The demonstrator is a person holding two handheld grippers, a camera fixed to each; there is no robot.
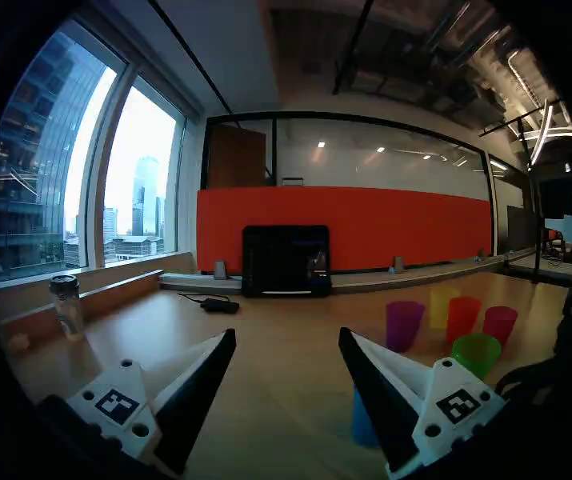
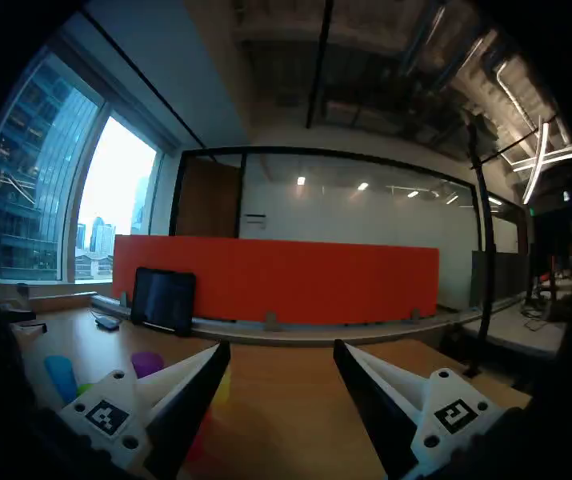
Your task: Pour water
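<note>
The left gripper view sits low over the wooden table [image 1: 286,360], facing the orange partition [image 1: 366,224] head-on, with the tablet [image 1: 286,260] at centre and the cups [image 1: 462,316] close at lower right. The right gripper view faces the same partition [image 2: 286,280] from further right (tablet [image 2: 163,300] at mid left, cups [image 2: 148,362] at lower left). Both views share the window [image 1: 134,192] at left.

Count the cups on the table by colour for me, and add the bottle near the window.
Purple cup: 1
Yellow cup: 1
Red cup: 1
Pink cup: 1
Green cup: 1
Blue cup: 1, partly behind a finger
Bottle: 1
Total: 7 (6 cups, 1 bottle)
</note>
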